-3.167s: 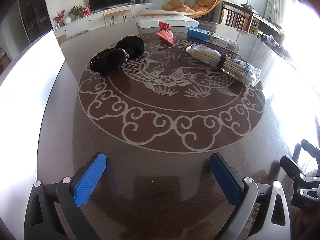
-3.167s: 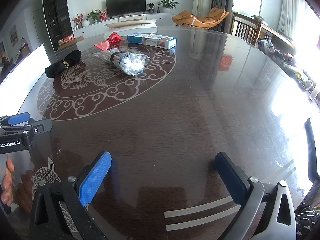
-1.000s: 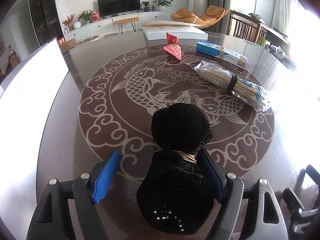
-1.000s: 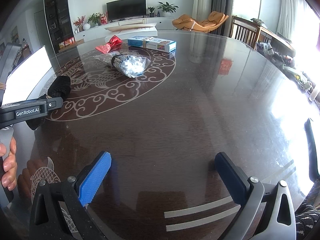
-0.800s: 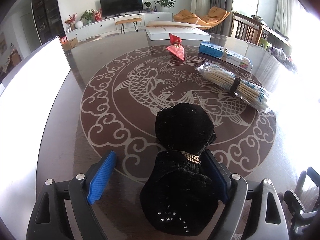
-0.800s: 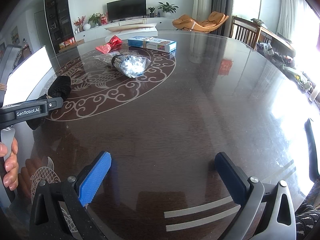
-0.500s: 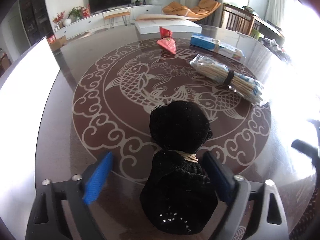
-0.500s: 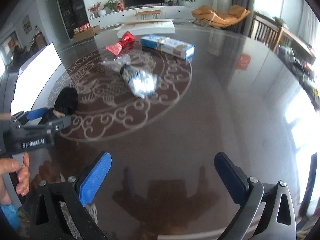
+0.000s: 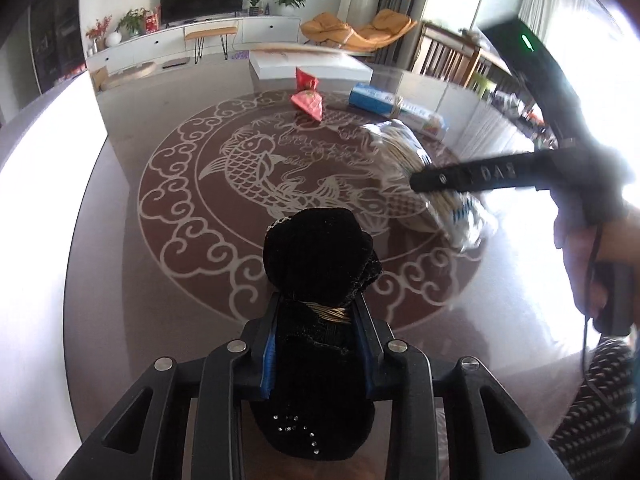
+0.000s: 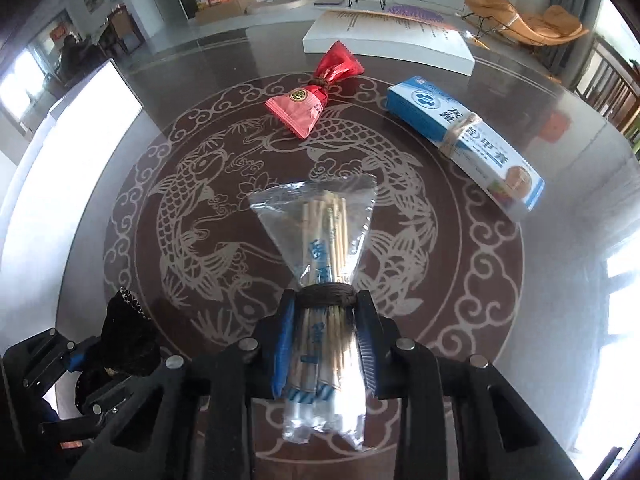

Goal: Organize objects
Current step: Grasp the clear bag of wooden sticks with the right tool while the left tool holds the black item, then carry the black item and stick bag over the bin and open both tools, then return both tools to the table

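My left gripper [image 9: 318, 312] is shut on a black cloth bundle [image 9: 316, 256] tied with a gold band, near the table's front edge; it also shows in the right wrist view [image 10: 126, 340]. My right gripper [image 10: 324, 304] is shut on a clear bag of wooden sticks [image 10: 320, 236] at its dark band, over the carp pattern. In the left wrist view the bag [image 9: 404, 152] is blurred under the right gripper's body [image 9: 480, 176]. A red packet bundle [image 10: 312, 100] and a blue box [image 10: 464, 140] tied with a band lie further back.
The round dark table [image 10: 560, 280] has a glossy top with a carp inlay. A flat white box [image 10: 384, 38] lies at the far edge. A white panel [image 9: 36, 184] stands along the left side. Chairs and a TV unit are beyond.
My left gripper has closed on the black bundle. My right gripper has moved forward and left to the bag of sticks and closed on it.
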